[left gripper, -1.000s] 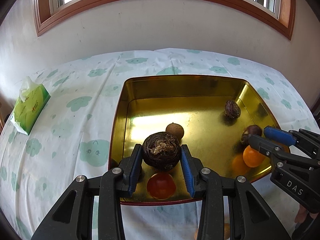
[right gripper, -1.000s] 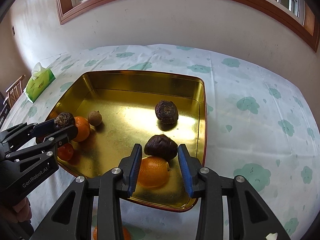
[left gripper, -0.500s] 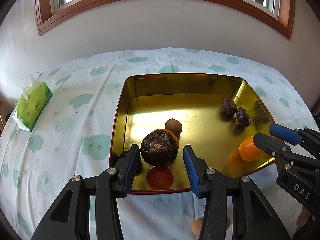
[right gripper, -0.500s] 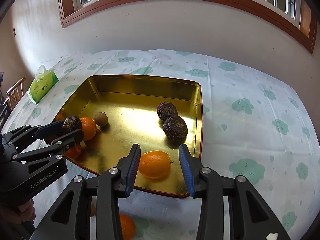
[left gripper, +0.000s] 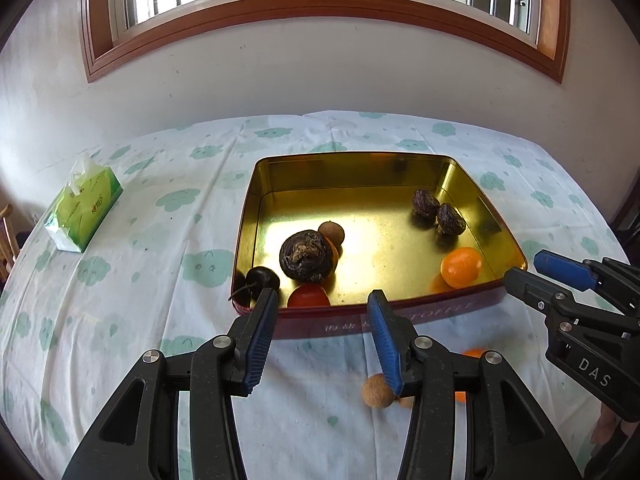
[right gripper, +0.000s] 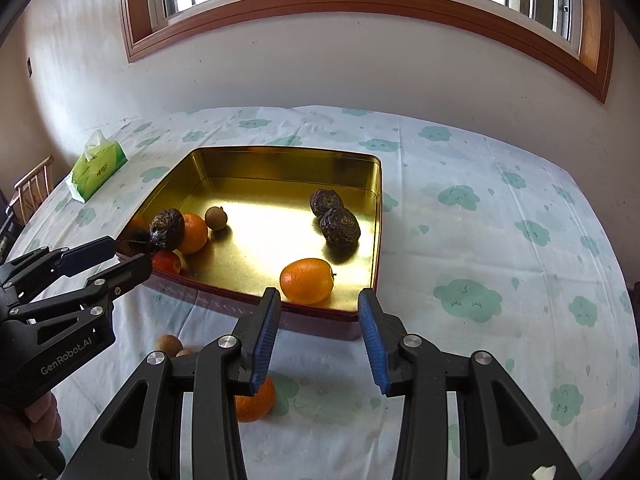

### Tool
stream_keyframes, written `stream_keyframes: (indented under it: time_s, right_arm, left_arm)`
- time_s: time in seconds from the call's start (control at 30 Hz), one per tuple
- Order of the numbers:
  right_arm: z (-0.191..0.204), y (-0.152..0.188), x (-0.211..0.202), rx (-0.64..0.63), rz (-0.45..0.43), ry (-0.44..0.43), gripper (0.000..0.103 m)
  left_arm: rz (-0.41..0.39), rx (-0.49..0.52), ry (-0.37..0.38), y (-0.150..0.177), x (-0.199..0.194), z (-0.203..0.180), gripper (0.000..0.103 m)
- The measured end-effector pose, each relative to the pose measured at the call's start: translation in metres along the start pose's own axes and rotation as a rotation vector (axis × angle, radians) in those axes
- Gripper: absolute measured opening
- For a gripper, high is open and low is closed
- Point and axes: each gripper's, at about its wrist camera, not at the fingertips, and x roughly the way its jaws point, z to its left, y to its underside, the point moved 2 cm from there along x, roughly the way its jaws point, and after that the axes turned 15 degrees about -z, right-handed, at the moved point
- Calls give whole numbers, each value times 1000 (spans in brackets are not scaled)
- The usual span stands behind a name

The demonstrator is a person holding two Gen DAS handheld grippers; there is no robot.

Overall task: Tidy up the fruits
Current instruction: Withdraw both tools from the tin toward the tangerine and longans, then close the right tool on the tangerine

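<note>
Hiding part of an orange (right gripper: 256, 402), both tongs (left gripper: 322, 300) (right gripper: 318, 300) stand apart, gripping nothing.

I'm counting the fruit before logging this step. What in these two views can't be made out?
- Left wrist view: fruit on the tablecloth, a small brown one and an orange piece, partly hidden by the left tool.
- Right wrist view: orange and small brown fruit partly behind the right tool.
- Lettering on the tin: too small.
</note>
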Motion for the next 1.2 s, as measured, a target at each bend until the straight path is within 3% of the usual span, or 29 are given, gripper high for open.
stream_keyframes:
  time_s: [0.57,0.83,1.2]
  right_arm:
    - [8,71,-37,29,63,-17,38]
    - [21,84,-45,24,70,-46,38]
    - [36,84,-27,21,97,-76,38]
  left_arm:
    - [60,-11,-43,72,-39,14,48]
    - [75,-33,-56,93,-49,22,48]
    - [82,-58,-65,97,-47,32,48]
